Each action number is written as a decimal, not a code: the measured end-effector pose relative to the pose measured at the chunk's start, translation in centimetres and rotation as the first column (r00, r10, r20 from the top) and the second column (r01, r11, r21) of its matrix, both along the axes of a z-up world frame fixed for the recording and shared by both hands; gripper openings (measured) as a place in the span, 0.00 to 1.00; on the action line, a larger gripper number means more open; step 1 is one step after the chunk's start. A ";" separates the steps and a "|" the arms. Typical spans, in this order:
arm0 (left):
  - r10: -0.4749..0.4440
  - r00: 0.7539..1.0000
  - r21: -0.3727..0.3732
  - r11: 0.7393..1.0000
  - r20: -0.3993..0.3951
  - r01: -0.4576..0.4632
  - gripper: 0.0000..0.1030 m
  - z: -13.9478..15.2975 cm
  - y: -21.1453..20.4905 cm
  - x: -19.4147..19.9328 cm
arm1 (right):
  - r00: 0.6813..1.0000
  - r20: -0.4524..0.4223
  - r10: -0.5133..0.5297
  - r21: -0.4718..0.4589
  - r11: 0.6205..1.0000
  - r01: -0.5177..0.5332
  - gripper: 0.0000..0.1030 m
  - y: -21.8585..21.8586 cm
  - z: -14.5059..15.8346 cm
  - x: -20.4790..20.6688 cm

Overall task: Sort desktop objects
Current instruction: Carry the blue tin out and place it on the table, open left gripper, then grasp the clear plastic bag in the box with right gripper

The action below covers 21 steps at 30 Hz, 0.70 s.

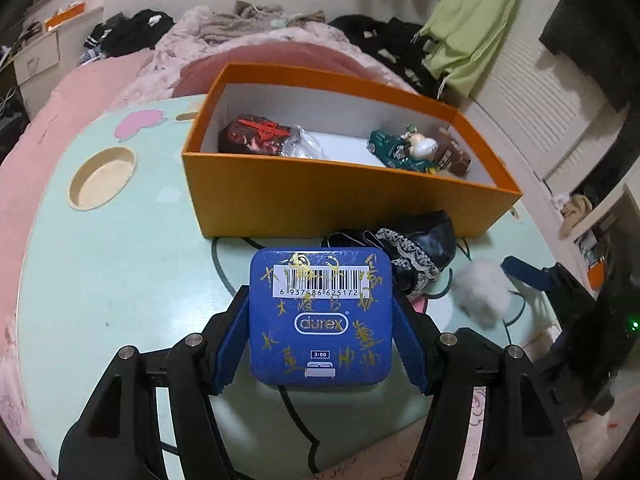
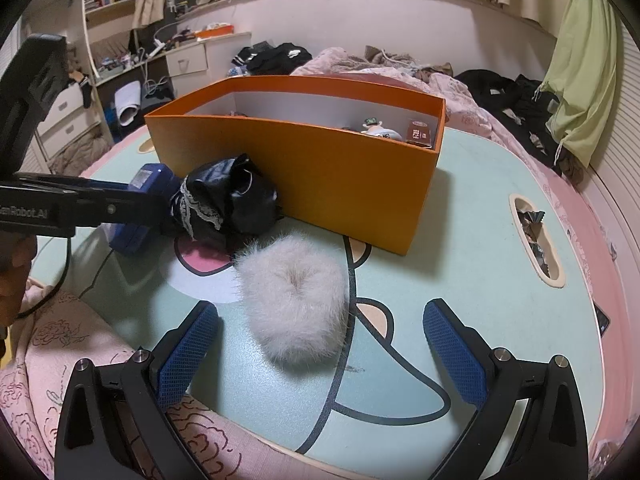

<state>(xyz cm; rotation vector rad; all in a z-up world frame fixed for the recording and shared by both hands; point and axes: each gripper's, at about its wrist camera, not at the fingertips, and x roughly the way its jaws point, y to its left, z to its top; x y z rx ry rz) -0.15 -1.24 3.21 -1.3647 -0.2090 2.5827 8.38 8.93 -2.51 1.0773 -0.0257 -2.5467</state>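
Two claws here: left claw (image 1: pixel 320 332) is clamped on a blue Durex tin (image 1: pixel 320 316), just short of the orange box (image 1: pixel 352 200). Right claw (image 2: pixel 320 356) gapes wide and empty near the table's (image 2: pixel 500 264) front edge, white fluffy pom-pom (image 2: pixel 296 300) just ahead.

Right gripper (image 2: pixel 320 354) sits at 6 o'clock with its blue pads spread wide, nothing between them. A fluffy white pom-pom (image 2: pixel 294 300) lies on the mint cartoon table (image 2: pixel 480 240) just ahead of the fingers. Orange box (image 2: pixel 304 168) is up at 12, some stuff inside. Over at 9 o'clock the left gripper (image 2: pixel 136 208) clamps a blue box (image 2: pixel 150 178), right against a black lacy bundle (image 2: pixel 228 198).
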 end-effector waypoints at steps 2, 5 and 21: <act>0.020 1.000 -0.031 0.999 -0.014 -0.020 0.66 0.1 -0.4 0.8 | 1.000 0.000 0.000 0.000 1.000 0.000 1.00 0.0 0.0 0.0; 0.060 0.998 -0.100 0.993 -0.037 -0.063 0.69 -0.3 -0.8 2.2 | 1.000 -0.002 -0.002 -0.003 1.000 0.002 1.00 0.0 0.0 0.0; 0.042 0.995 -0.205 0.977 -0.090 -0.060 1.00 -1.8 0.3 3.9 | 1.000 -0.017 -0.014 -0.045 0.999 0.013 0.99 0.4 0.3 0.3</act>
